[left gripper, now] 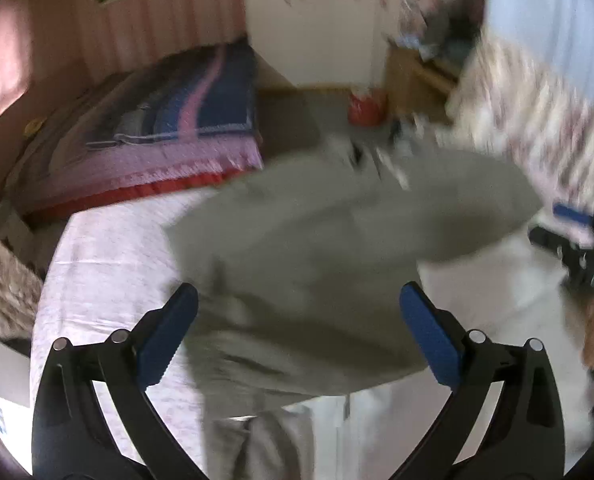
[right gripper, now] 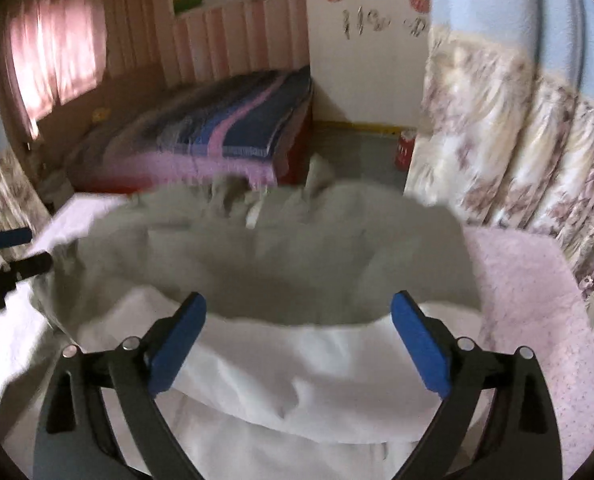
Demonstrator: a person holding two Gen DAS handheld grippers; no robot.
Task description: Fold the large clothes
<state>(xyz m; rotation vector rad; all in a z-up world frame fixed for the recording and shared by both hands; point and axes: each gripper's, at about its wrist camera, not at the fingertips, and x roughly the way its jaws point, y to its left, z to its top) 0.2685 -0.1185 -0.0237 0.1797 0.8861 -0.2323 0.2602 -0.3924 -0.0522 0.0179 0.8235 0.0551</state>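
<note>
On the near bed, over its pale pink, finely speckled sheet (right gripper: 537, 320), a large grey garment (left gripper: 337, 240) of soft, thick cloth is lying in a rumpled, rounded heap, its white lining (right gripper: 317, 368) showing as a smooth curved band along the near edge. The left claw (left gripper: 297, 336) is hovering above the grey cloth with its blue ribbed pads (left gripper: 169, 336) standing wide apart, nothing pressed between them. The right claw (right gripper: 299, 344) is likewise standing wide over the white lining, gripping nothing. Beyond, a second bed (right gripper: 225, 140) is wearing a striped blue and pink quilt. A floral curtain (right gripper: 517, 140) is hanging in folds at the right.
</note>
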